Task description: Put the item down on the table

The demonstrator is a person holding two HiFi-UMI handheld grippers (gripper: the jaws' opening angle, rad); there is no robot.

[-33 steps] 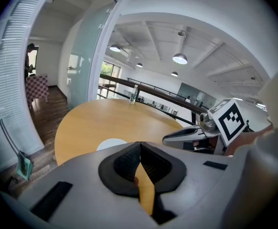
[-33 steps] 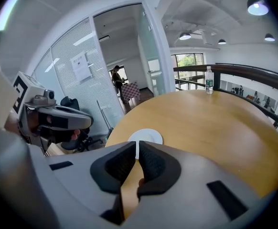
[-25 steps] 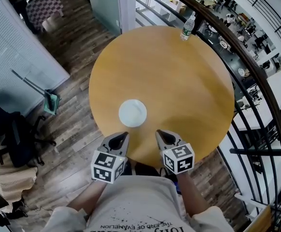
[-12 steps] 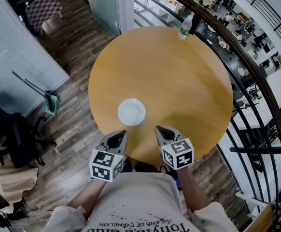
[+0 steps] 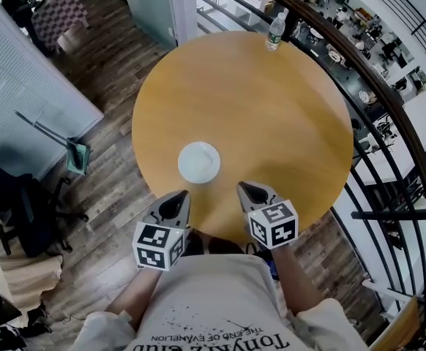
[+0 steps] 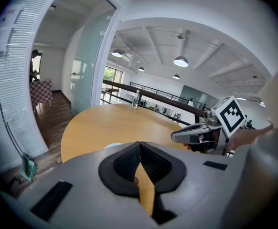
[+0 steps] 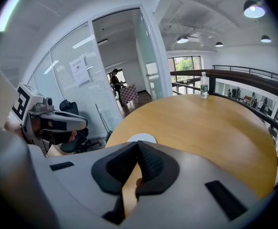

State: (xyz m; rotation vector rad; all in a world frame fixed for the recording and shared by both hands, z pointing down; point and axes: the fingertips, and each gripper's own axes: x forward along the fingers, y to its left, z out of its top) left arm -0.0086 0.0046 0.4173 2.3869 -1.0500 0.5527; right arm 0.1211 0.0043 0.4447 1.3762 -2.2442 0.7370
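A white round plate (image 5: 199,162) lies on the round wooden table (image 5: 271,115) near its front edge; it also shows as a pale disc (image 7: 141,138) in the right gripper view and as a sliver (image 6: 112,146) in the left gripper view. My left gripper (image 5: 180,197) hovers at the table's near edge, just below-left of the plate, jaws shut with nothing in them. My right gripper (image 5: 244,191) sits level with it, to the plate's right, also shut and empty. Each gripper sees the other: the right gripper (image 6: 177,137) and the left gripper (image 7: 84,124).
A clear water bottle (image 5: 274,32) stands at the table's far edge by the dark railing (image 5: 389,108). A dustpan (image 5: 75,157) leans by the blinds at left, and a dark office chair (image 5: 23,210) stands on the wood floor.
Both grippers stay shut and side by side. The view has shifted a little, so table and bottle sit slightly higher in the picture.
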